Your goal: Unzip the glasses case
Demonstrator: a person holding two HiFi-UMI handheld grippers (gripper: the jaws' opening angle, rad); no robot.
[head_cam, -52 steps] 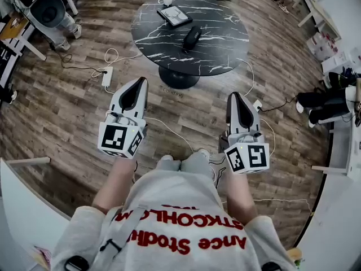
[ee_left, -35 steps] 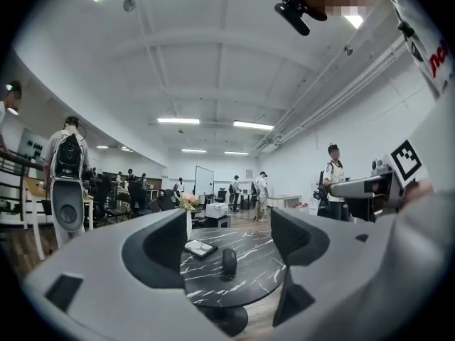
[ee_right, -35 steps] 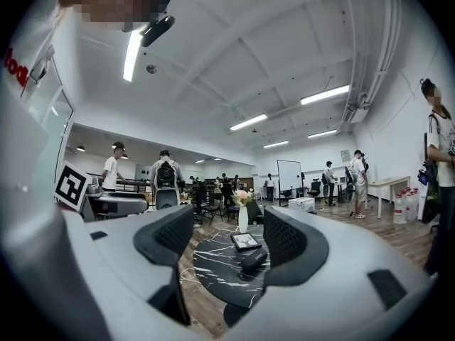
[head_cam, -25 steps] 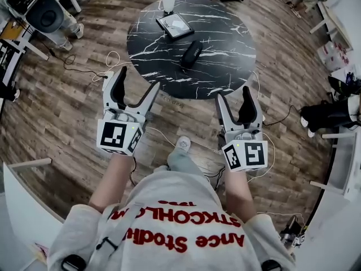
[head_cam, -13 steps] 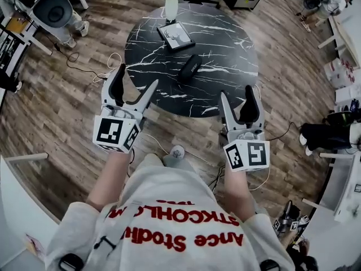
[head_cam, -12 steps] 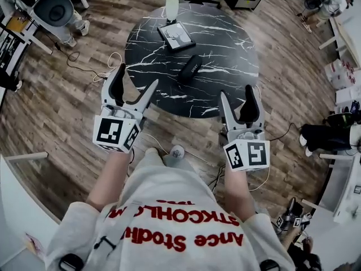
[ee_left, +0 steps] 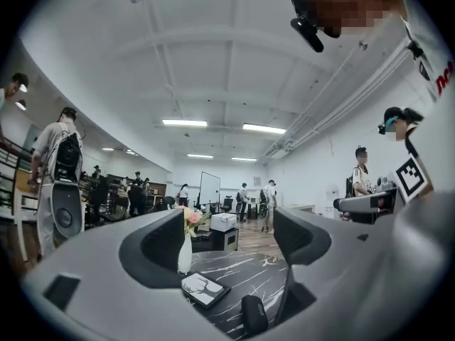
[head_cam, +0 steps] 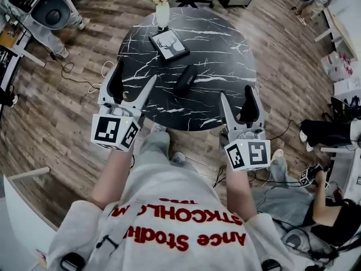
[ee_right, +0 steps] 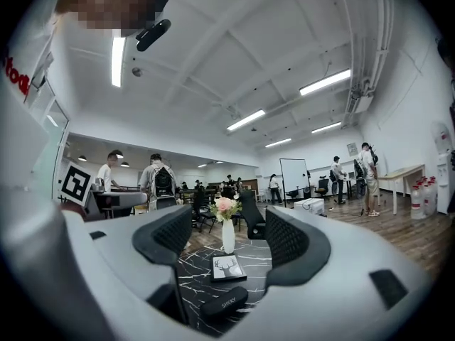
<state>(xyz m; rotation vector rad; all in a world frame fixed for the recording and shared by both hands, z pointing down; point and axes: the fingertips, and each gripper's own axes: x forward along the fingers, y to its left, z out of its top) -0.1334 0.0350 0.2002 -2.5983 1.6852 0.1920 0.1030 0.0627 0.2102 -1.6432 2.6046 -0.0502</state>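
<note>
A black zipped glasses case (head_cam: 185, 79) lies near the middle of a round black marble table (head_cam: 225, 49). It also shows low in the left gripper view (ee_left: 254, 314) and in the right gripper view (ee_right: 224, 301). My left gripper (head_cam: 131, 79) hangs open over the table's near left edge with nothing between its jaws (ee_left: 231, 241). My right gripper (head_cam: 239, 103) stands open over the table's near right edge, also empty (ee_right: 229, 240). Both sit short of the case.
A framed deer picture (head_cam: 168, 43) lies behind the case and a white vase with pink flowers (head_cam: 162, 9) stands at the table's far edge. Cables (head_cam: 101, 72) and a power strip lie on the wooden floor. A seated person (head_cam: 327, 208) is at the right; other people stand farther off.
Both grippers have come forward from over the floor to the table's near edge. Their jaws, shut two seconds ago, stand open. A seated person has come into view at lower right.
</note>
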